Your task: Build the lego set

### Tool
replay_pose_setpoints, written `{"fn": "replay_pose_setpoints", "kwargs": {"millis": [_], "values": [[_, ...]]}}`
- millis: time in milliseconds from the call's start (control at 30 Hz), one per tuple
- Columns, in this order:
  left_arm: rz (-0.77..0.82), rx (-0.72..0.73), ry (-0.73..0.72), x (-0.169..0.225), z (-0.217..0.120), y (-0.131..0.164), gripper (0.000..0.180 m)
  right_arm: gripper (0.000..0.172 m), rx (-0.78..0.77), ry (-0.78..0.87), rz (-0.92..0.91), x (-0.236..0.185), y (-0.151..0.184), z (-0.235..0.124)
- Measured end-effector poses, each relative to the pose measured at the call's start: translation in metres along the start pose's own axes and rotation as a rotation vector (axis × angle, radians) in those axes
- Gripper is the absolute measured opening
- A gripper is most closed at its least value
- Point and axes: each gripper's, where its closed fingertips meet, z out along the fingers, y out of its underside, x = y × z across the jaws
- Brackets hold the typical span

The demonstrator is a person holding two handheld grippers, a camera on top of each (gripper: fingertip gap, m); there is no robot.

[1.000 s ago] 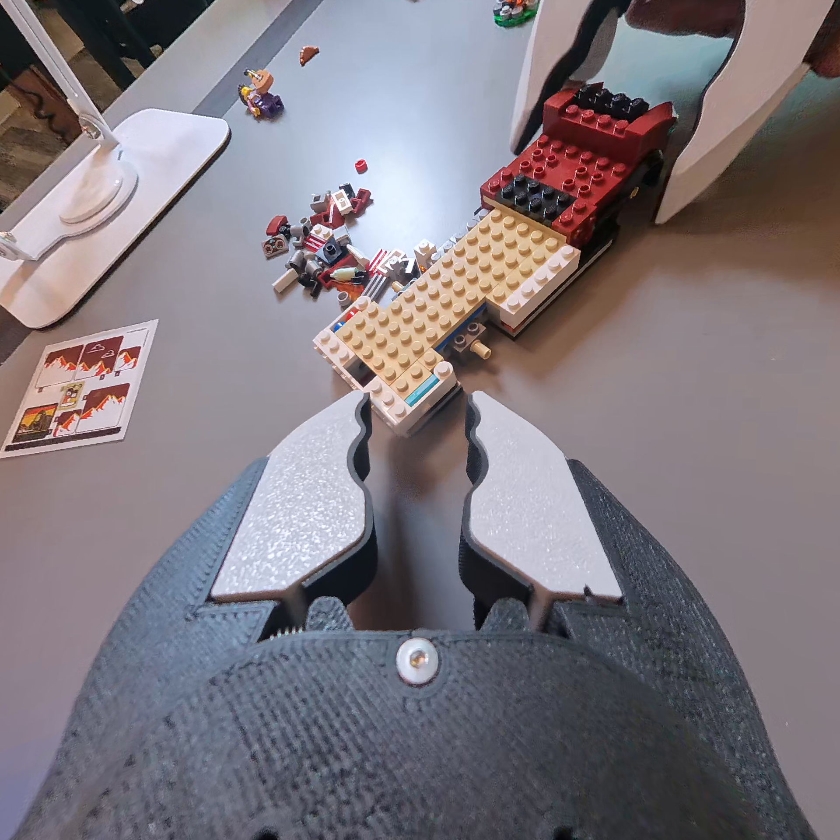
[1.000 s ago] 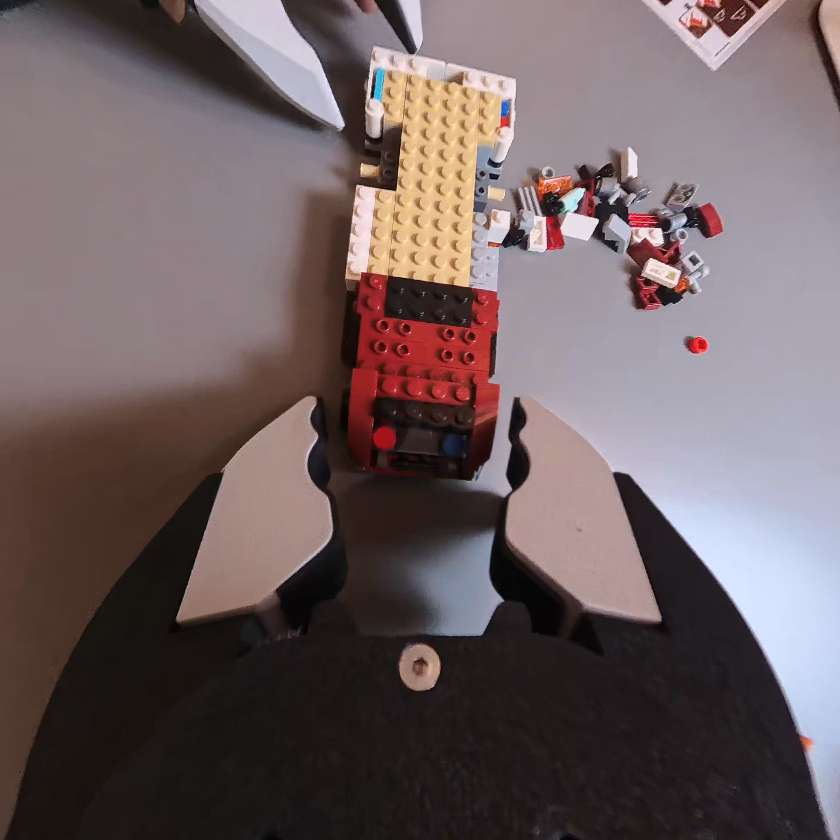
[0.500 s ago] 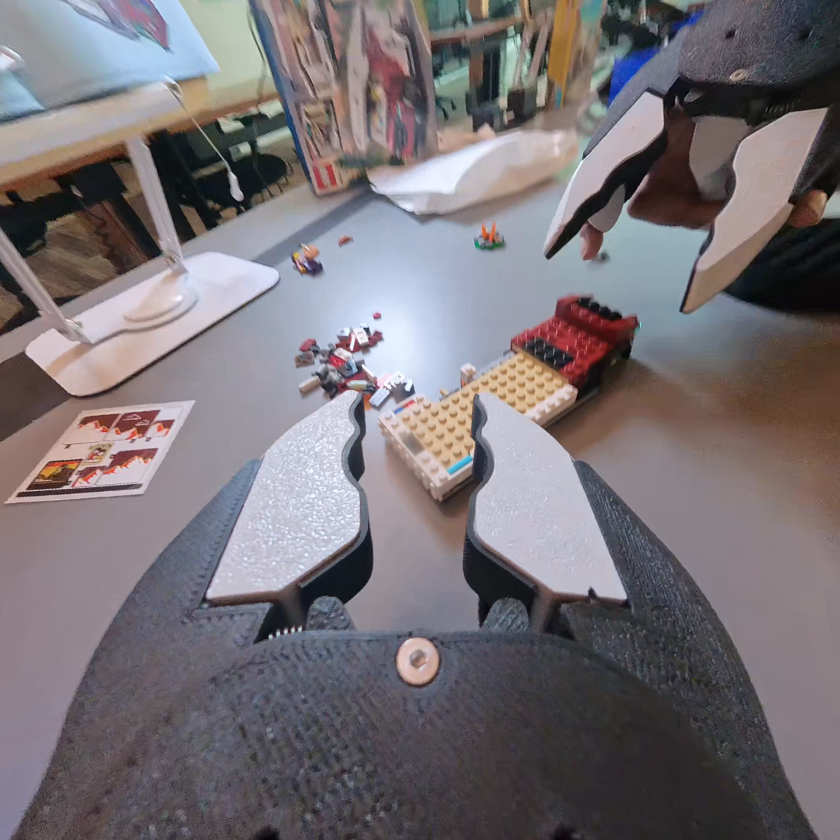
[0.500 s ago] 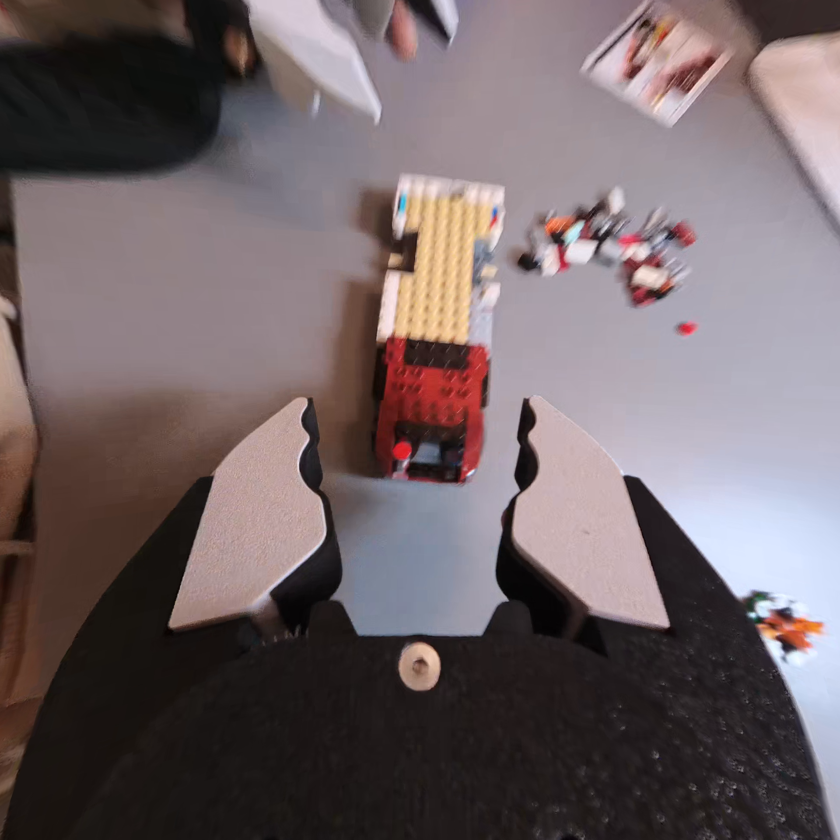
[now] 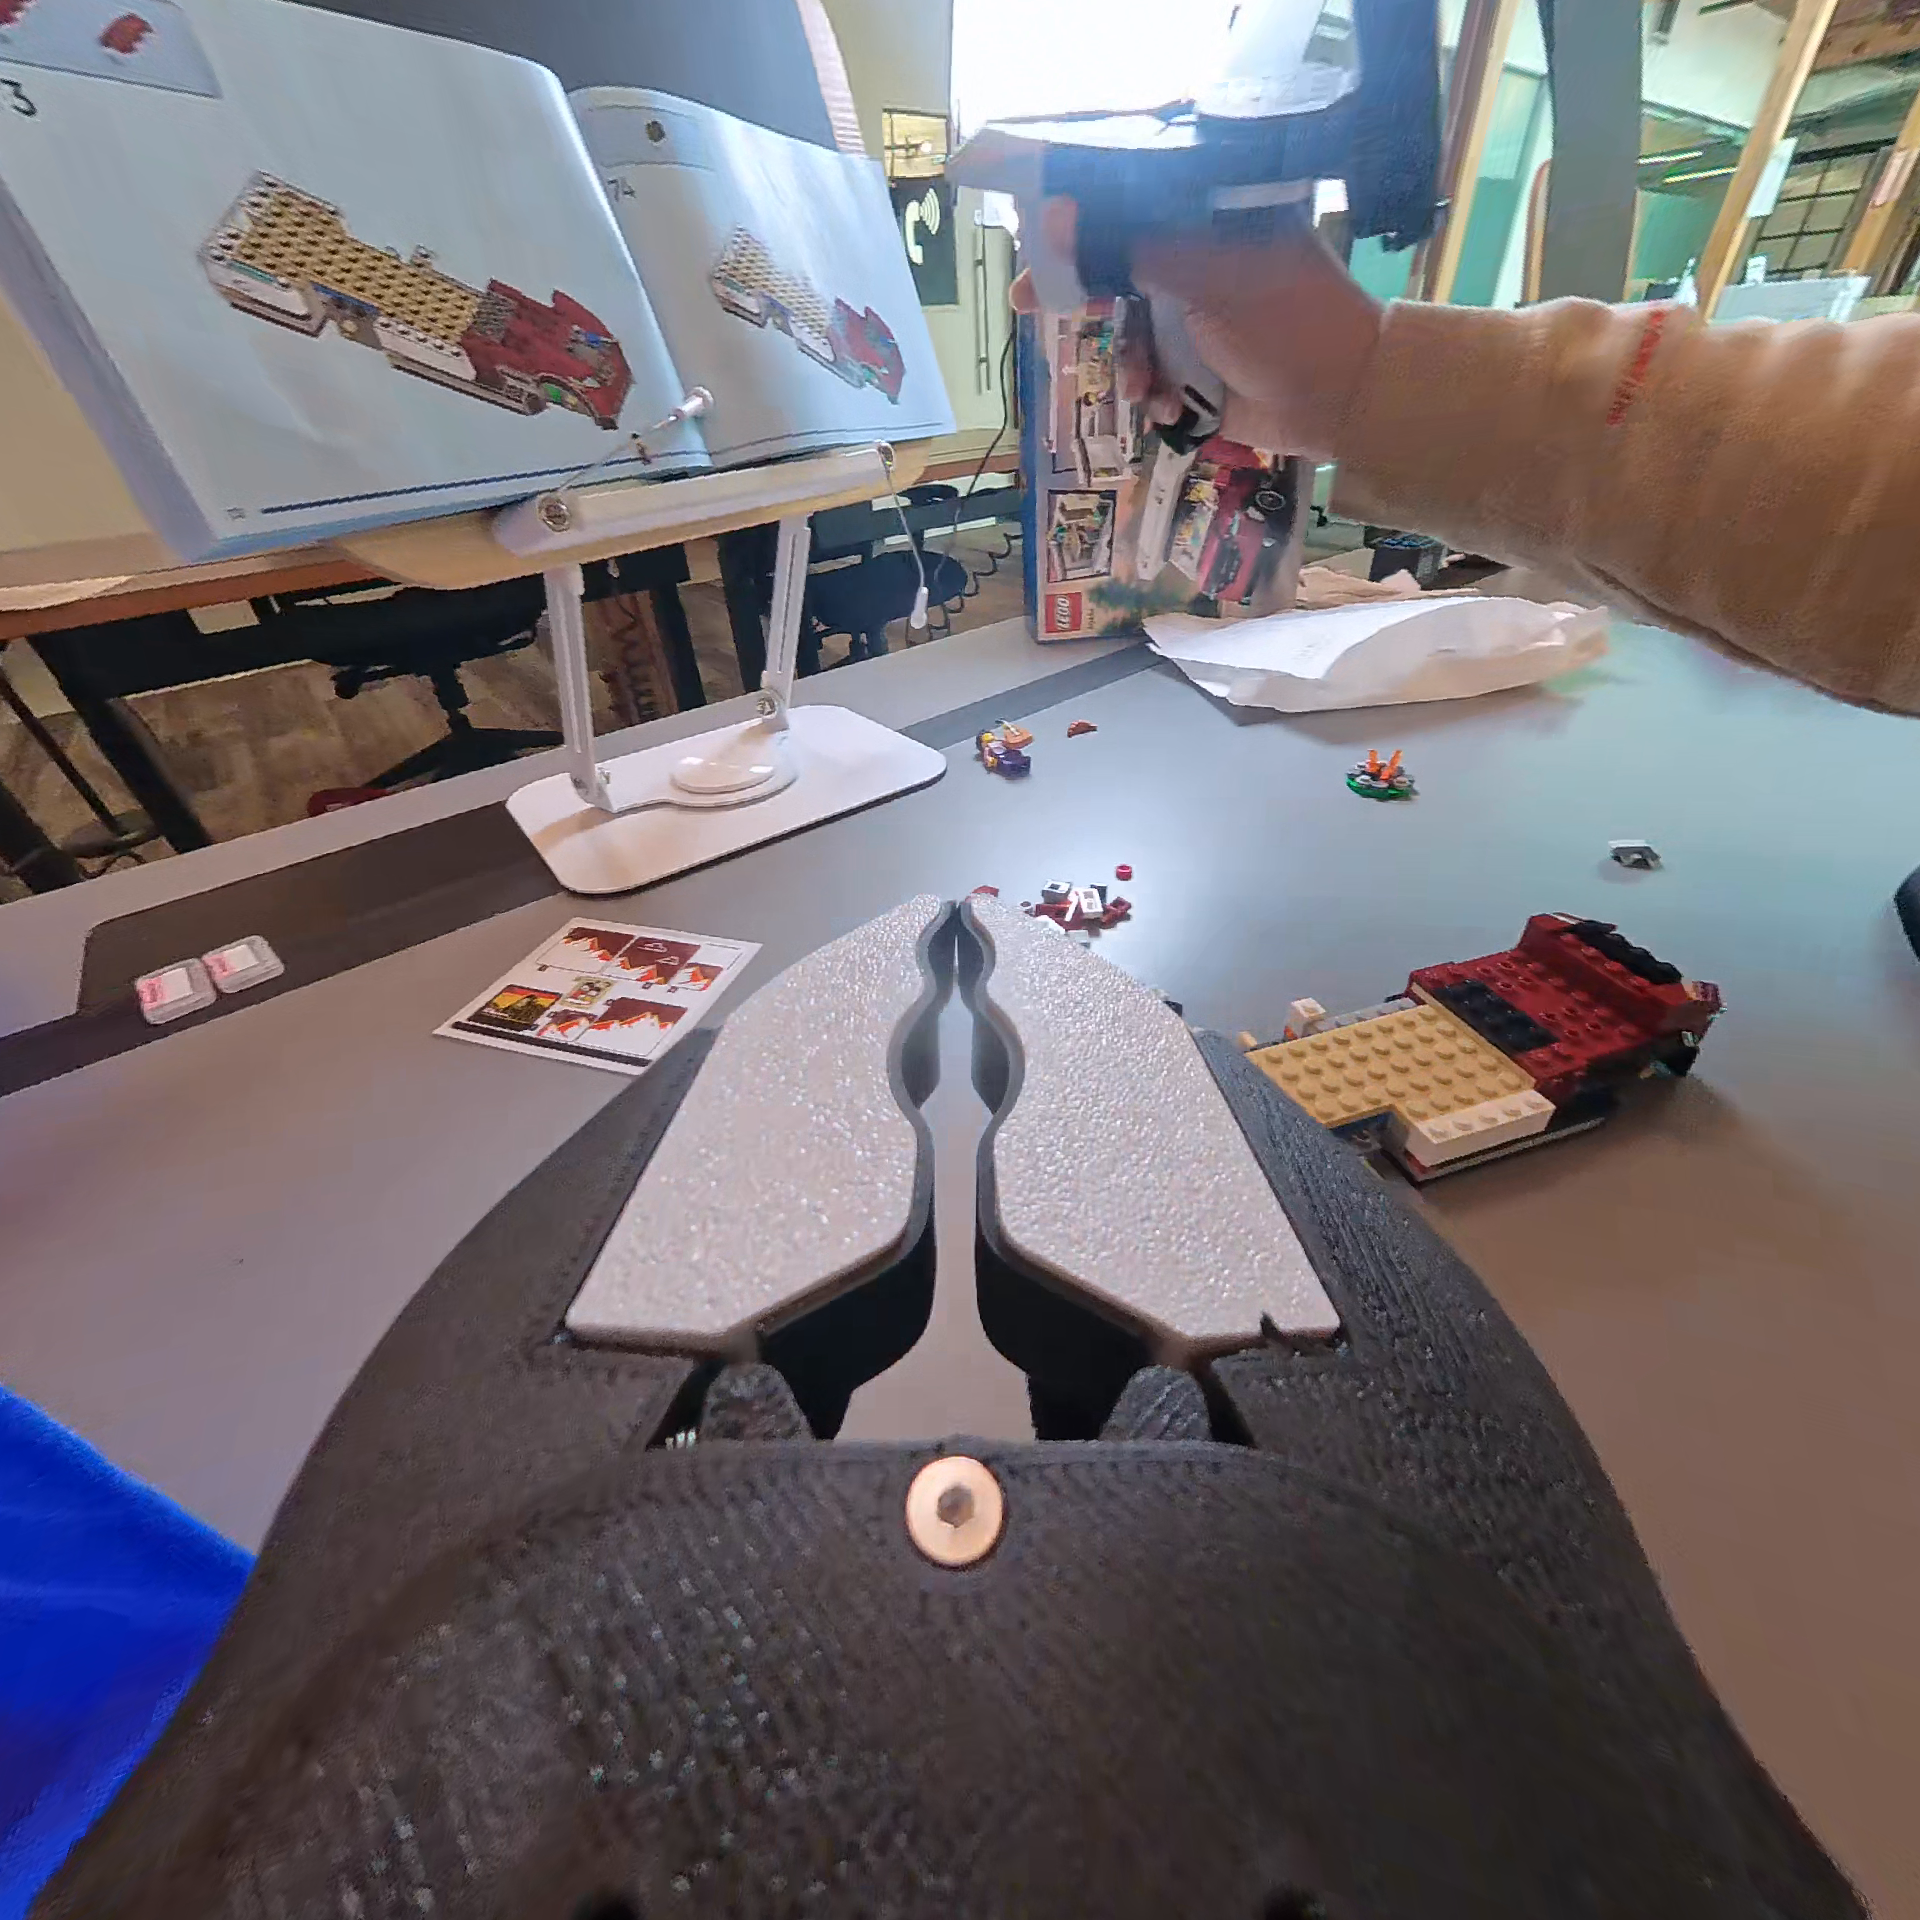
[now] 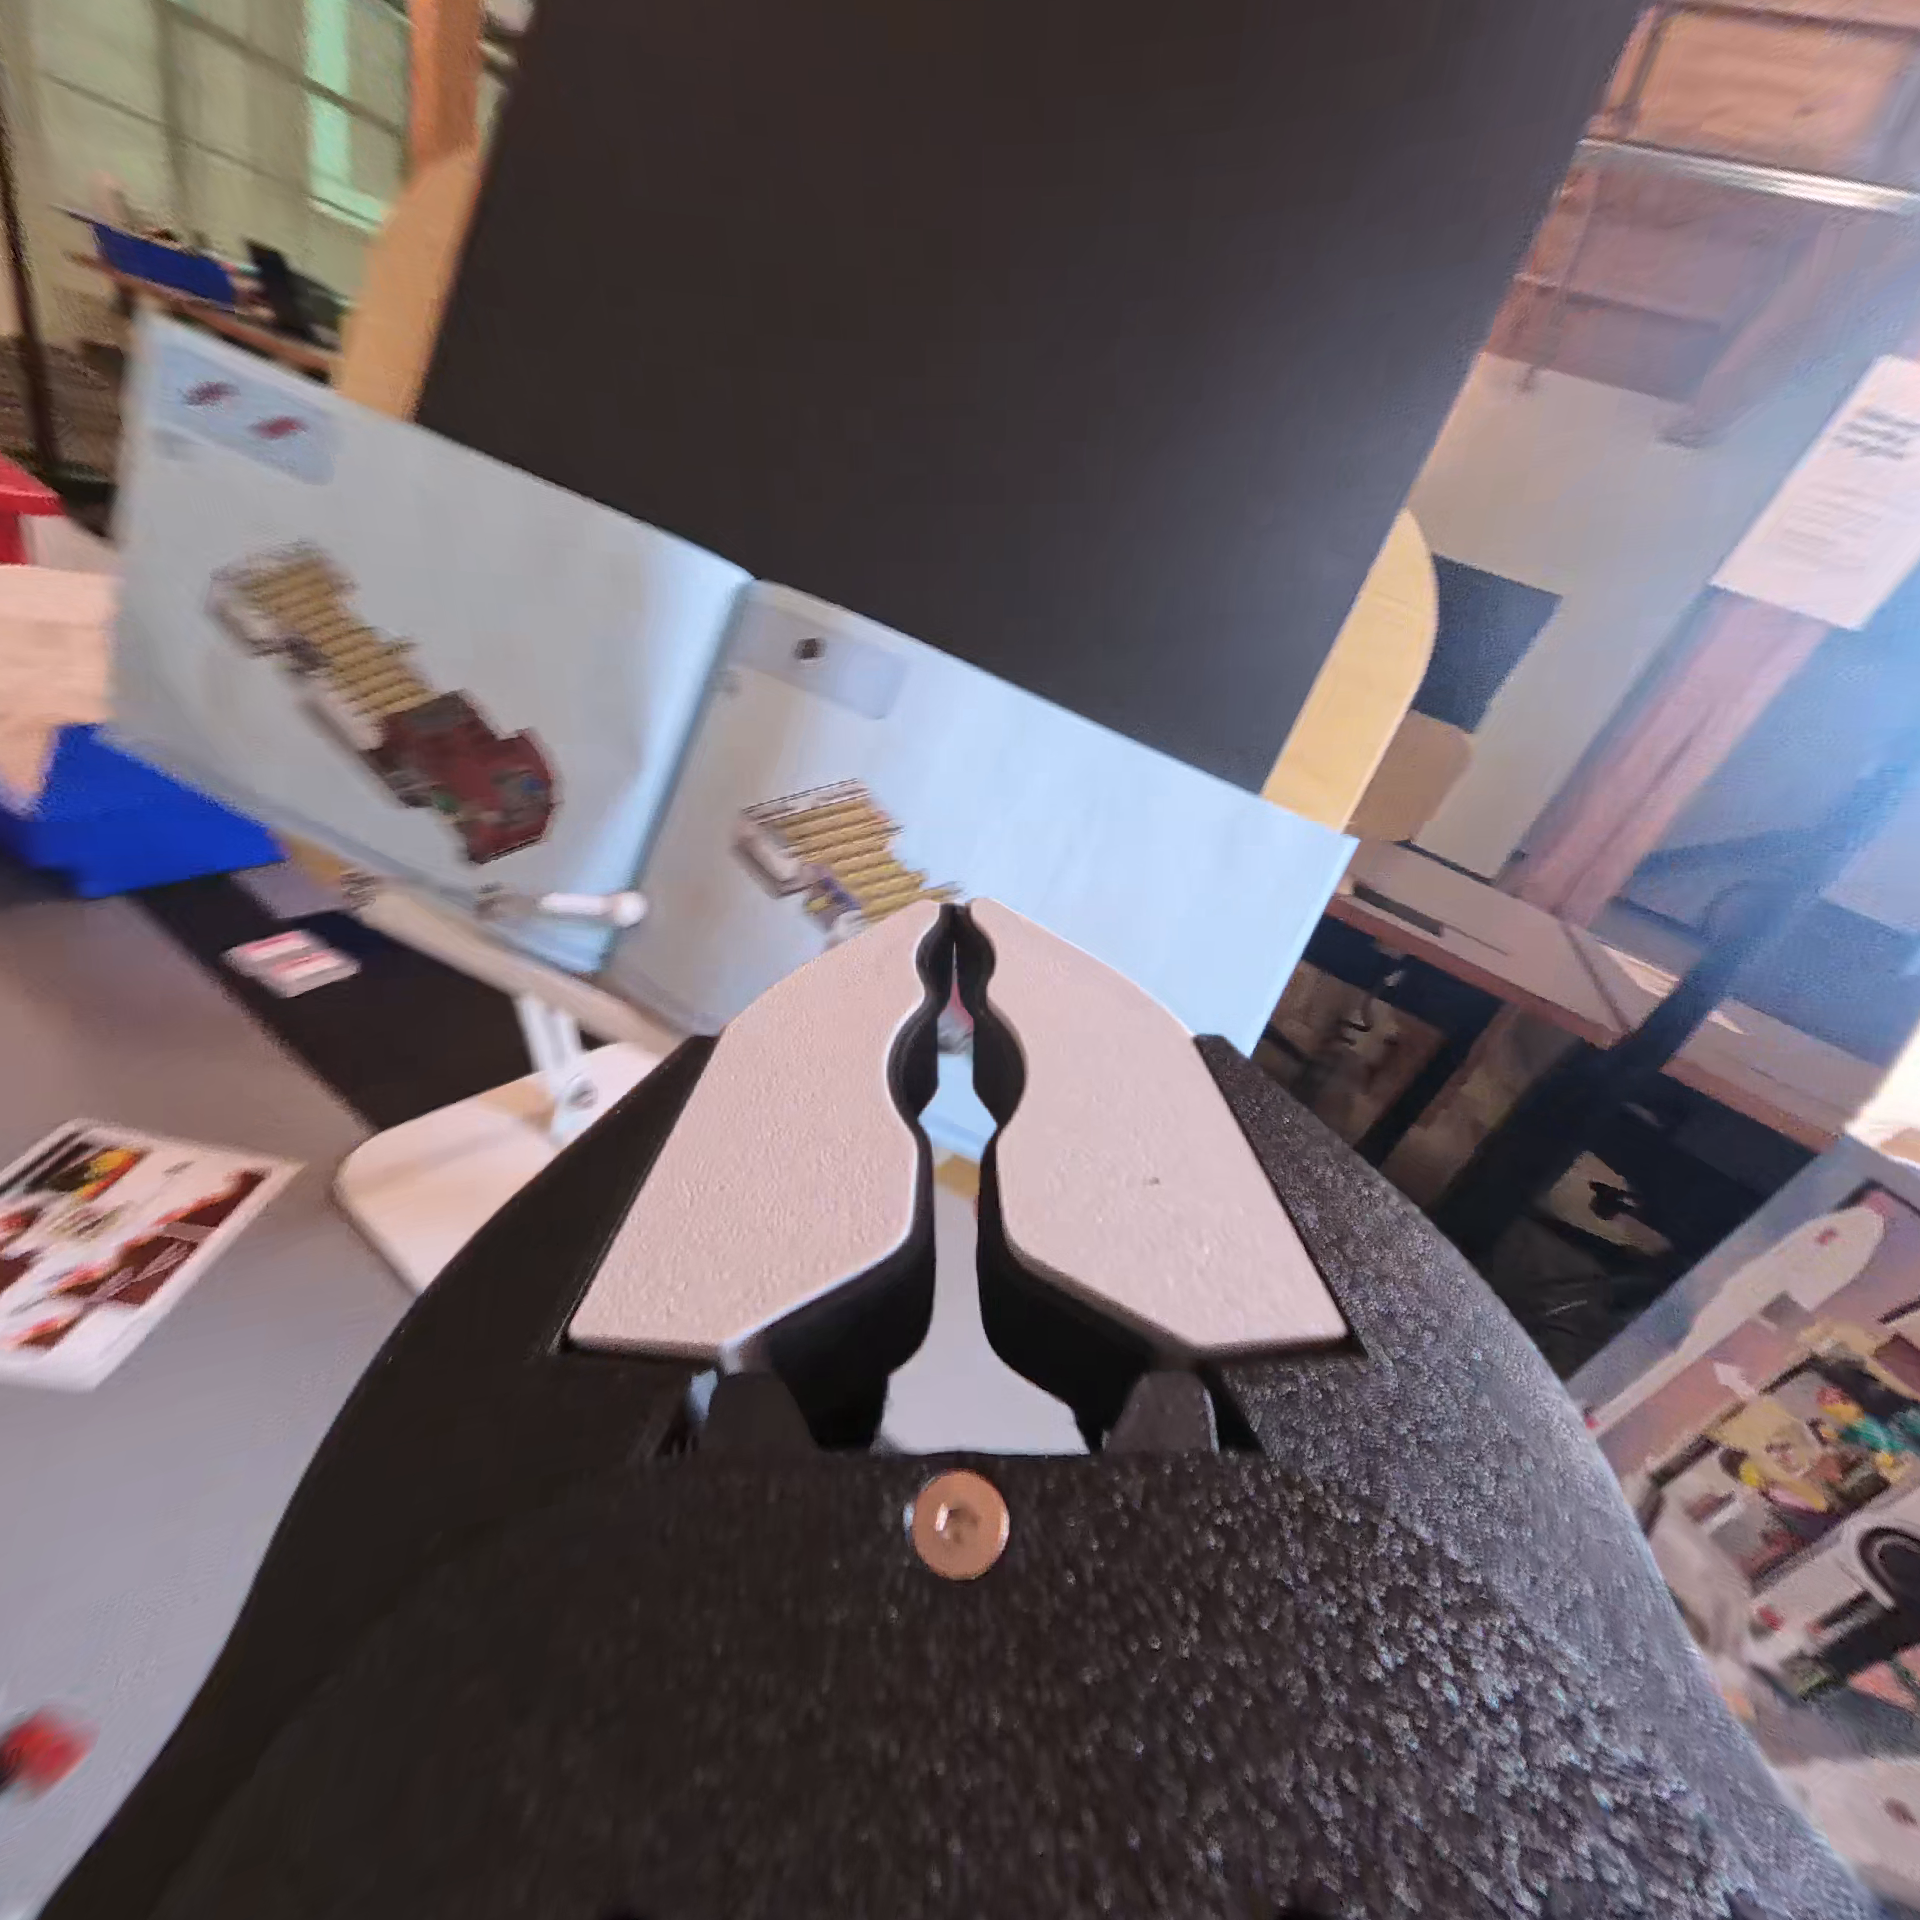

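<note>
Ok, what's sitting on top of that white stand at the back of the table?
An open instruction booklet rests on the white stand, its pages showing brick-model pictures. The tray under the booklet is mostly covered.

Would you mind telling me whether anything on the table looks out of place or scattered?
Yes: small loose bricks lie scattered beside the half-built brick truck, and a crumpled white bag sprawls near the box.

Grey tabletop (image 5: 1558, 1455); wooden posts (image 5: 1756, 135) and bright window (image 5: 1081, 52) behind; black office chair (image 5: 416, 644) on brown floor (image 5: 260, 748).
</note>
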Motion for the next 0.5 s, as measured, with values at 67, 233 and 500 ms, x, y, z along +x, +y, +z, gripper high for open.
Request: {"fn": "replay_pose_setpoints", "kwargs": {"millis": [67, 233, 500], "values": [[-0.003, 0.003, -0.014, -0.005, -0.001, 0.001, 0.001, 0.029, -0.027, 0.034, 0.002, 0.015, 0.005, 0.027], [-0.012, -0.009, -0.013, -0.01, 0.0, 0.006, 0.008, 0.092, -0.127, 0.021, -0.076, 0.033, 0.021, 0.066], [0.016, -0.051, 0.007, -0.005, 0.006, 0.016, 0.01, 0.106, -0.201, -0.025, -0.115, 0.042, 0.041, 0.078]]}}
